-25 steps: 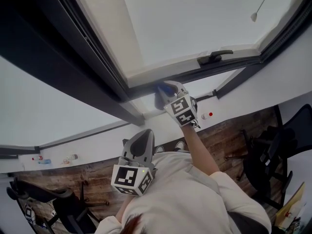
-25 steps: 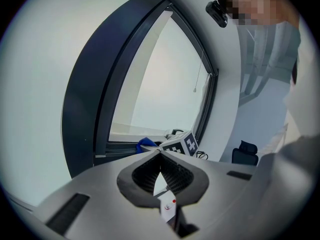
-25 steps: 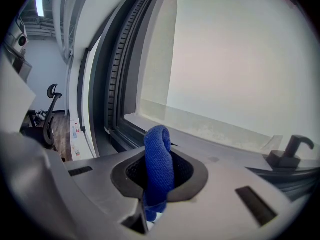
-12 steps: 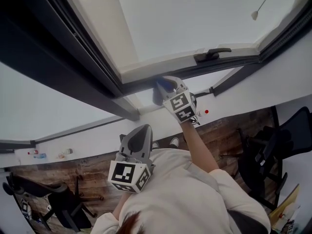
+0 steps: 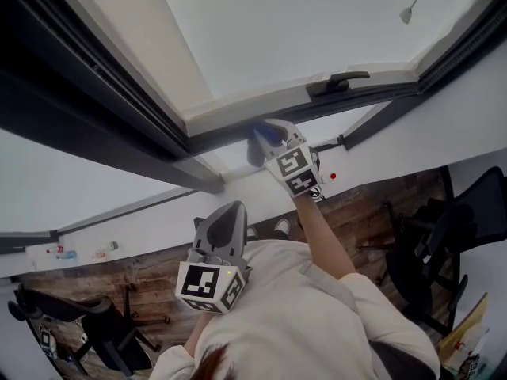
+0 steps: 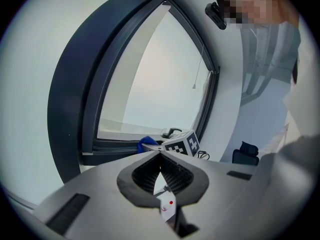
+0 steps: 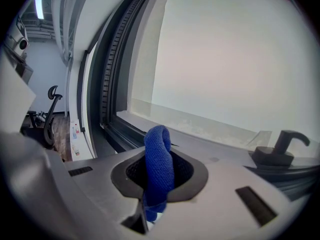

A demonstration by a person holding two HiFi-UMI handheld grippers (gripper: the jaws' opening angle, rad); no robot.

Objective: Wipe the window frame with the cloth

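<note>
Right tongs (image 5: 274, 138) clamped on a blue cloth (image 5: 264, 133), folded end poking out past the tips and up against the dark bottom rail of the window frame (image 5: 222, 139). Compared with a second back, shifted only a touch along that rail: a little further from the left corner, a little nearer the window handle (image 5: 337, 80). Reads as a slow wiping stroke under way, heading towards the handle, with most of the rail on that side probably not yet covered.

Left tongs (image 5: 232, 212) shut tip to tip on nothing, held low, well apart from the frame, and much where they were a second ago. No part in the wipe for now.

Likely need next: steady pressure along the rail, to keep the cloth flat against it and seated in the grip.
</note>
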